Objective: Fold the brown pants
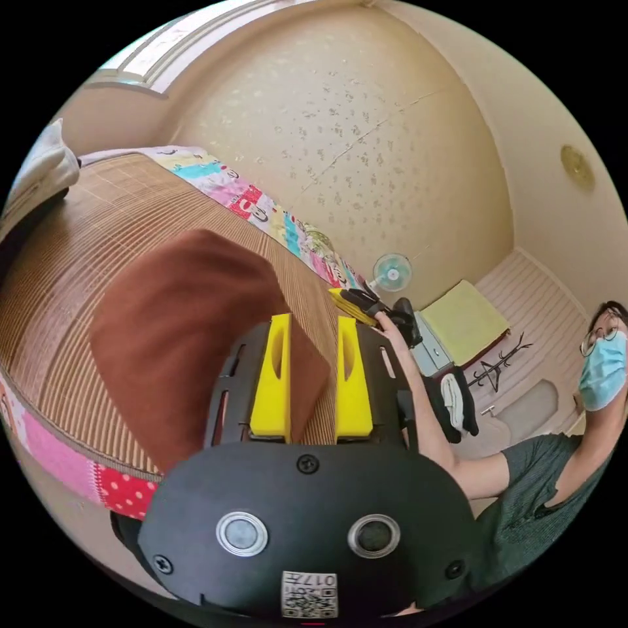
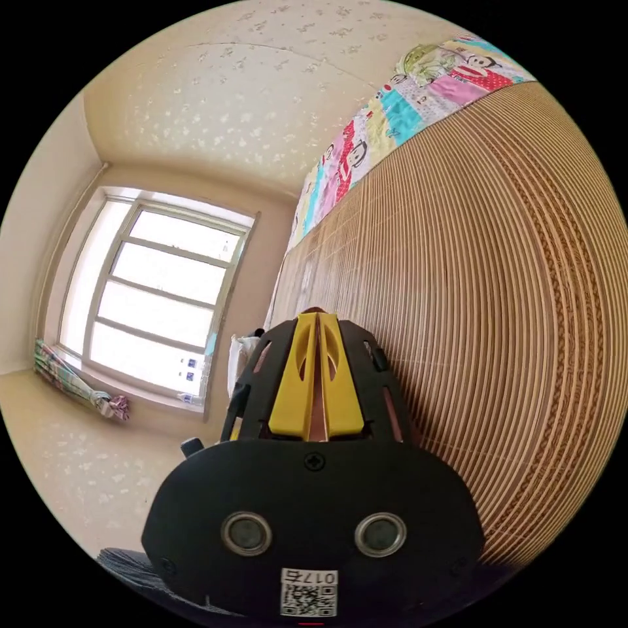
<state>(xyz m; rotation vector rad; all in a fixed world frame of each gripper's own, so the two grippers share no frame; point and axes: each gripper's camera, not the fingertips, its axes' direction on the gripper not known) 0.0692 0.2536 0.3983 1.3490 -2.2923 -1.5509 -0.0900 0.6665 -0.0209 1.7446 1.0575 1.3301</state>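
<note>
The brown pants [image 1: 183, 340] lie as a folded bundle on the woven bamboo mat [image 1: 78, 261] of a bed. My left gripper [image 1: 314, 320] hovers at the bundle's near corner, its yellow jaws apart, with a corner of the brown cloth lying between them. In the same view, a person's hand holds the right gripper [image 1: 358, 302] beyond the mat's far edge. In the right gripper view, my right gripper [image 2: 317, 320] has its yellow jaws closed together beside the mat [image 2: 497, 314], with no cloth seen in them.
A patchwork sheet [image 1: 261, 209] borders the mat. A person in a mask [image 1: 602, 373] stands at the right, arm stretched over the bed. A fan [image 1: 392, 271], a coat rack [image 1: 497, 369] and a yellow-topped cabinet [image 1: 464, 320] stand behind. A window [image 2: 157, 294] shows beyond the bed.
</note>
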